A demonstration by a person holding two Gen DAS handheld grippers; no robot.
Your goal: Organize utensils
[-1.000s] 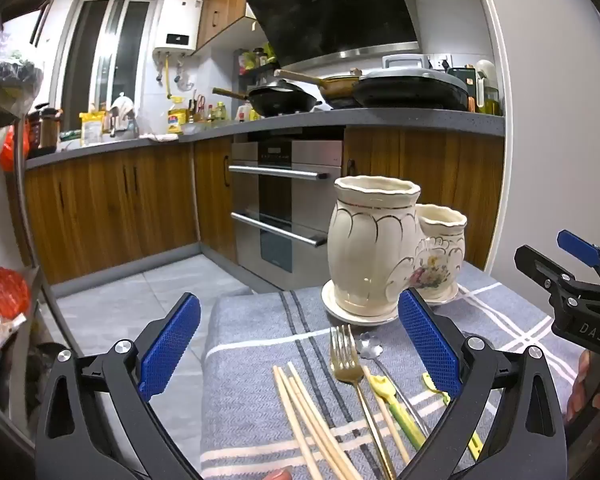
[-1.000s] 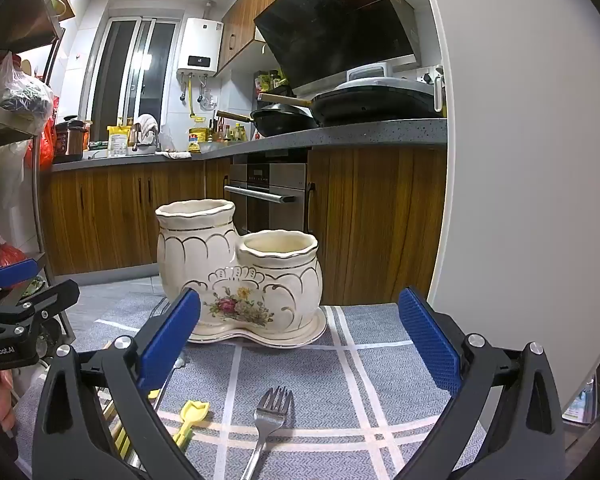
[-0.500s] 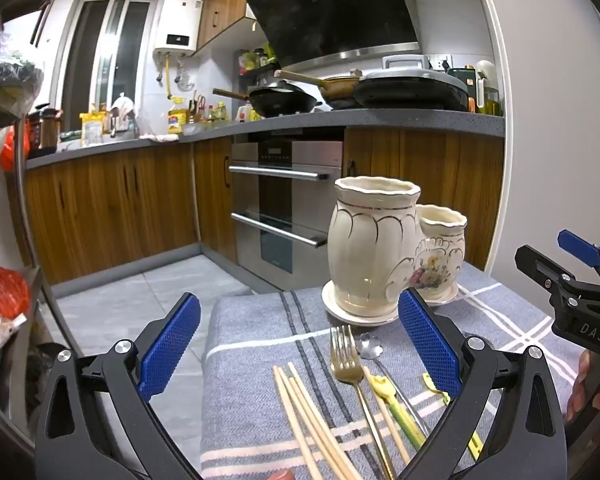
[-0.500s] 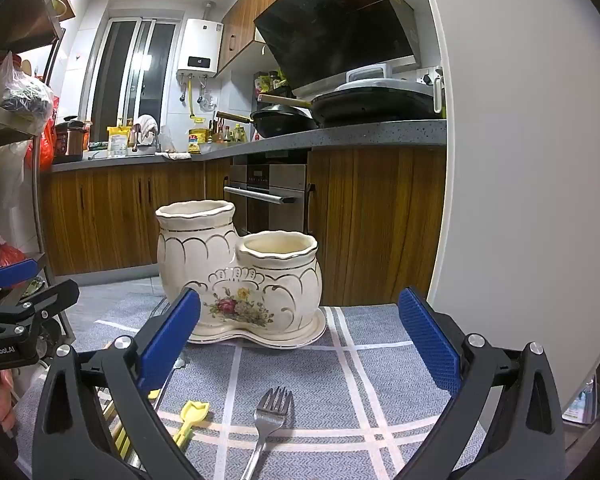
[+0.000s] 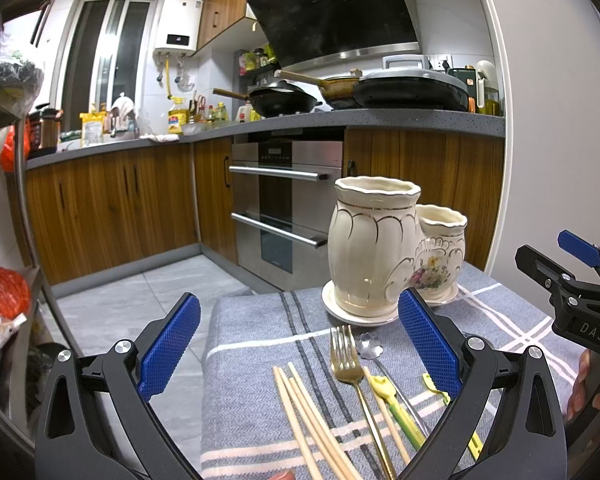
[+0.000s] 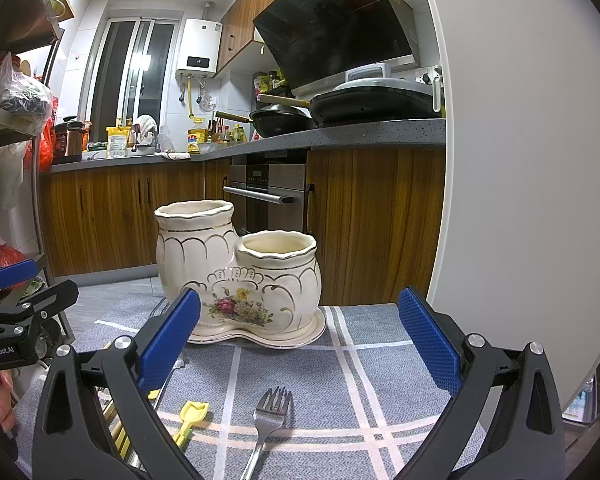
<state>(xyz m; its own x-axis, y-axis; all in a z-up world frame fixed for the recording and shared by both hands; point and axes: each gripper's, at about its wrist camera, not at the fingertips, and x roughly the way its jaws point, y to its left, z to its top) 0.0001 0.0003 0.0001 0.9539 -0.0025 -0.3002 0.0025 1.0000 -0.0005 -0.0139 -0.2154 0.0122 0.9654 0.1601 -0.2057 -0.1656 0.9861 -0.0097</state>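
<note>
A cream ceramic two-cup utensil holder [image 5: 374,248] [image 6: 236,272] stands on a grey plaid cloth [image 5: 252,364]. In the left wrist view, wooden chopsticks [image 5: 308,416], a gold fork [image 5: 346,360], a silver spoon [image 5: 370,350] and yellow-green plastic utensils [image 5: 384,390] lie in front of it. In the right wrist view a silver fork [image 6: 270,420] and a yellow plastic utensil [image 6: 192,414] lie on the cloth. My left gripper [image 5: 300,348] is open and empty above the utensils. My right gripper [image 6: 300,344] is open and empty above the silver fork.
The cloth's left edge drops to a tiled floor [image 5: 140,292]. A white wall [image 6: 520,160] stands close on the right. Kitchen cabinets and an oven [image 5: 284,208] are behind. A metal shelf with bags [image 6: 12,112] is at the left.
</note>
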